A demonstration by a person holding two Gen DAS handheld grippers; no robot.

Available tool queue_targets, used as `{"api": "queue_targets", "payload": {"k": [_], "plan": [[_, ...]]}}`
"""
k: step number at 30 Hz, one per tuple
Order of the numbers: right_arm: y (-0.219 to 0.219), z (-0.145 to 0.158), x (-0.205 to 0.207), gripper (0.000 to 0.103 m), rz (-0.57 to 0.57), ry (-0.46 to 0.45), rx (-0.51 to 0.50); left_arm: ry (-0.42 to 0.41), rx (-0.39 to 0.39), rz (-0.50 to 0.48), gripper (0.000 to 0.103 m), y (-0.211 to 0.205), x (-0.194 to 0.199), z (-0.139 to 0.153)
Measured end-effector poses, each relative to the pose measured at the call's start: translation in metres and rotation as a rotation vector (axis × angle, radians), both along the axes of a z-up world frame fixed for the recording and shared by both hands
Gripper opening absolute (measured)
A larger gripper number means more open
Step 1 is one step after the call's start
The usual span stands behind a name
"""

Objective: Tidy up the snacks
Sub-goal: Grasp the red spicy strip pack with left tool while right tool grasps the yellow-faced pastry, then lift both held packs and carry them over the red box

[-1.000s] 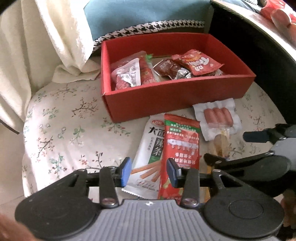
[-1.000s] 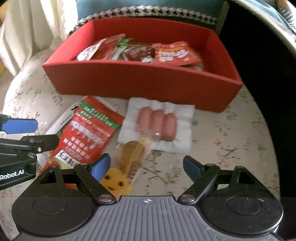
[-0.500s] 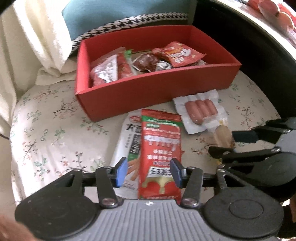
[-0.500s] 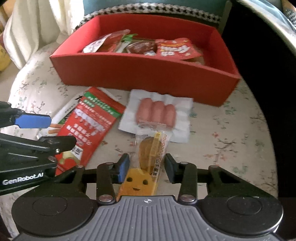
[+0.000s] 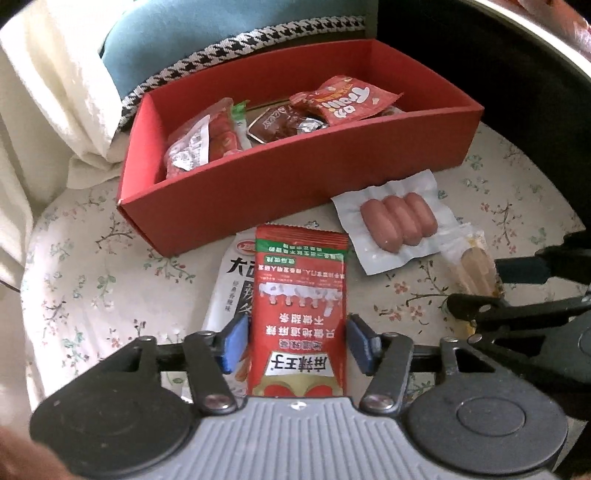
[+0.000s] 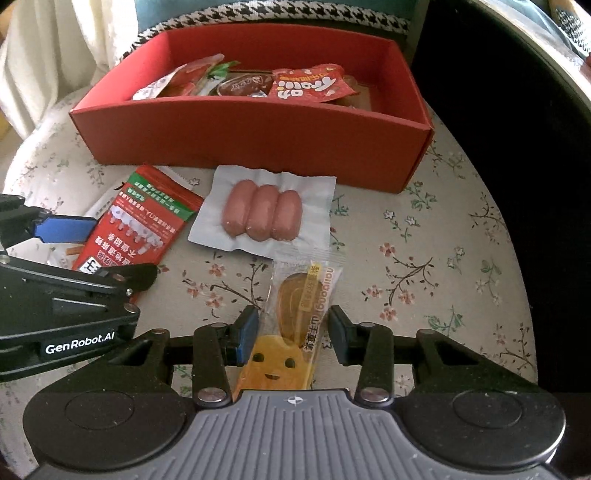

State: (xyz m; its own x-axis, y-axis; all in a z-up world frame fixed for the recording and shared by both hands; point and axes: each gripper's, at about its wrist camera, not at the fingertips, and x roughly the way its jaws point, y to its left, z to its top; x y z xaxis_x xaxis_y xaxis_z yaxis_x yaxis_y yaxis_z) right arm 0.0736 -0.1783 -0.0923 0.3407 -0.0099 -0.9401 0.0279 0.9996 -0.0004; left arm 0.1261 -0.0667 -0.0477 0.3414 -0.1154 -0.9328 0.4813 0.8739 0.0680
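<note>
A red box [image 5: 295, 177] with several snack packets inside stands at the back of a floral cushion. In front of it a red spicy-strip packet [image 5: 299, 295] lies on a white packet [image 5: 232, 288]. My left gripper [image 5: 298, 343] points steeply down over the red packet, open, its blue pads just beside the packet's two long edges. To the right lies a clear pack of three sausages [image 6: 264, 216]. My right gripper [image 6: 291, 334] is shut on a yellow snack bar in a clear wrapper [image 6: 299, 302], pads against its sides. The lower ends of both packets are hidden under the gripper bodies.
The floral cushion [image 6: 424, 258] has bare room right of the sausages. A blue pillow [image 5: 221, 33] and a cream blanket [image 5: 55, 92] lie behind and left of the box. A dark curved table edge [image 6: 517, 92] runs along the right. The two grippers stand close side by side.
My right gripper has closed from wide open onto the yellow snack bar. My left gripper's jaws have widened and shifted so that the red packet now sits centred between its pads.
</note>
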Motion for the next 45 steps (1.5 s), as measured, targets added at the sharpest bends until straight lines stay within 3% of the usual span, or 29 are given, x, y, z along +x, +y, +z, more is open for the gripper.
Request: {"api": "queue_targets", "payload": {"k": [10, 13, 18, 21, 22, 26, 30, 35, 45], "plan": [[0.002, 0.012, 0.002, 0.049, 0.003, -0.035, 0.012, -0.006, -0.011, 0.012, 0.038, 0.007, -0.003, 0.008], [0.004, 0.017, 0.004, 0.049, 0.007, -0.050, 0.022, -0.017, -0.013, 0.016, 0.024, 0.010, -0.002, 0.014], [0.006, 0.016, 0.007, 0.049, 0.013, -0.052, 0.024, 0.000, -0.003, 0.008, 0.025, 0.011, 0.000, 0.013], [0.006, 0.014, 0.007, 0.049, 0.014, -0.048, 0.023, 0.044, -0.044, 0.014, 0.042, 0.011, 0.002, 0.008], [0.005, 0.014, 0.007, 0.049, 0.011, -0.046, 0.025, 0.049, -0.047, 0.017, 0.052, 0.010, 0.003, 0.007], [-0.001, 0.013, 0.007, 0.049, -0.005, -0.043, 0.025, 0.010, 0.001, -0.008, 0.058, -0.002, 0.000, 0.003], [-0.009, 0.012, 0.005, 0.049, -0.019, -0.036, 0.027, -0.021, 0.028, -0.028, 0.058, -0.009, -0.007, -0.006], [-0.016, 0.010, 0.004, 0.049, -0.035, -0.035, 0.034, -0.044, 0.050, -0.042, 0.039, -0.010, -0.010, -0.004], [-0.015, 0.020, 0.006, 0.049, -0.031, -0.080, 0.050, -0.083, -0.004, -0.014, 0.037, 0.002, -0.004, 0.022]]}}
